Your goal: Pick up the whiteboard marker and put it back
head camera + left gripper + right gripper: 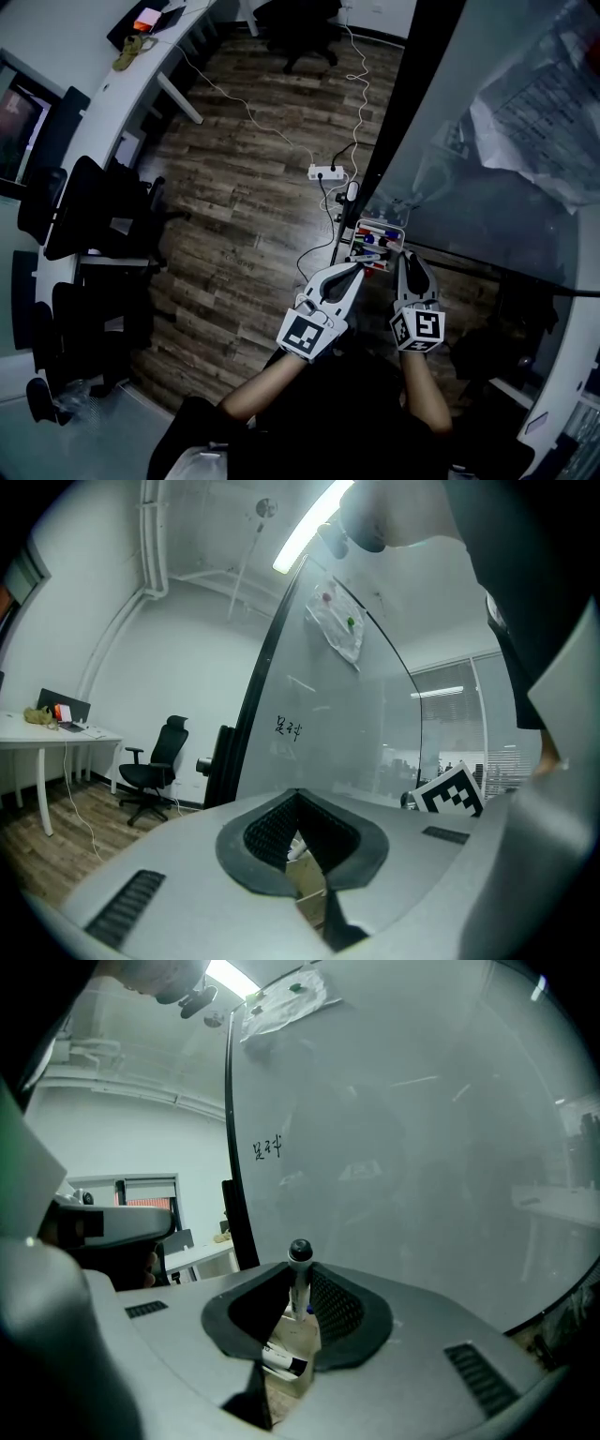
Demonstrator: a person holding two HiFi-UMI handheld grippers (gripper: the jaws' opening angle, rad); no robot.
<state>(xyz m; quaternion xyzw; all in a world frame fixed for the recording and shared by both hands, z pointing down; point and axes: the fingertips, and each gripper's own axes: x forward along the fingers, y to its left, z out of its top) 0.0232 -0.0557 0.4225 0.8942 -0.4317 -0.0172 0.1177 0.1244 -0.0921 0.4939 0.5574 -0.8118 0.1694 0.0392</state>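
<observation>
A whiteboard marker (300, 1252) with a white body and a black cap stands upright between the jaws of my right gripper (298, 1290), which is shut on it. Just below it is the marker tray (298, 1333), with another marker (281, 1360) lying inside. In the head view the tray (397, 231) holds several coloured markers at the foot of the whiteboard. My right gripper (406, 257) reaches its right end. My left gripper (353, 273) points at the tray's near left side, with its jaws together and nothing held. The left gripper view shows its tips (298, 795) meeting above the tray (306, 878).
The glass whiteboard (487, 178) rises on the right, with papers stuck to it. A power strip (327, 172) and cables lie on the wooden floor beyond the tray. Office chairs (94, 211) and a long white desk (103, 94) stand to the left.
</observation>
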